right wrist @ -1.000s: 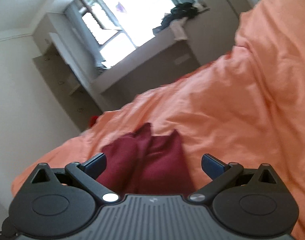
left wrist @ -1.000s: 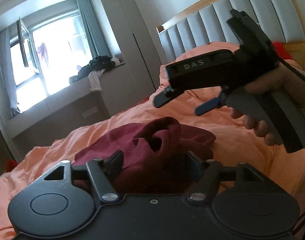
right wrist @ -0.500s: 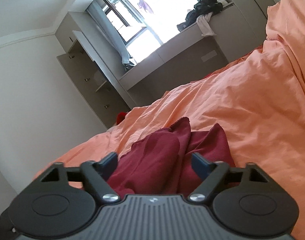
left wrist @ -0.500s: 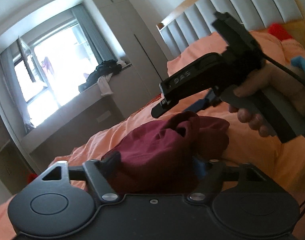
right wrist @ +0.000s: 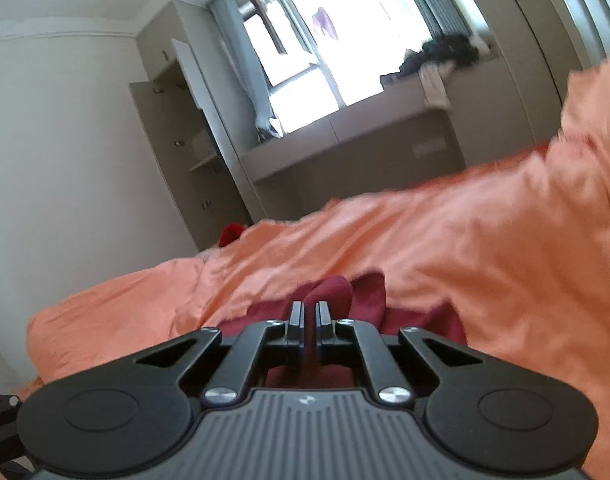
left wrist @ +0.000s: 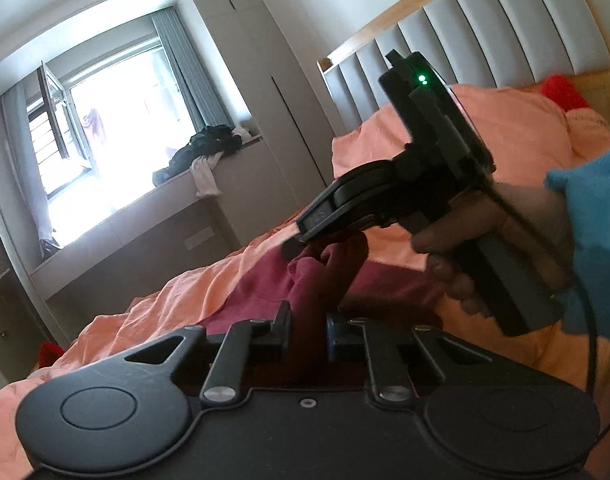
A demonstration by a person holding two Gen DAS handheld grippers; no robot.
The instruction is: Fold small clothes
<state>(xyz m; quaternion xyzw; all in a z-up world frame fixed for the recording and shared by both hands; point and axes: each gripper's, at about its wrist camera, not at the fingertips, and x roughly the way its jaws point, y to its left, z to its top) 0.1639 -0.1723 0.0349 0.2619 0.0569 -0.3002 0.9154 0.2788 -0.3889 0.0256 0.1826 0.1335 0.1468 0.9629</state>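
A maroon garment (left wrist: 265, 280) lies bunched on the orange bed cover (left wrist: 177, 300). A fold of it stands between the jaws of my left gripper (left wrist: 308, 330), which are closing with the pads pressing on the cloth. In the left wrist view a hand (left wrist: 485, 232) in a blue sleeve holds my right gripper (left wrist: 295, 246), whose tips pinch the raised top of the same garment. In the right wrist view my right gripper (right wrist: 309, 314) has its fingers nearly together, with the maroon garment (right wrist: 365, 296) bulging just past them.
A grey padded headboard (left wrist: 485, 20) and a pillow stand behind the right hand. A window bench holds a pile of dark clothes (left wrist: 209, 148) beside a tall wardrobe (left wrist: 257, 100). The orange cover (right wrist: 485, 260) spreads wide to the right.
Both grippers went from wide open to closed on the maroon garment. The right gripper came down onto the cloth's top and rolled, and the garment is now pulled up into a ridge.
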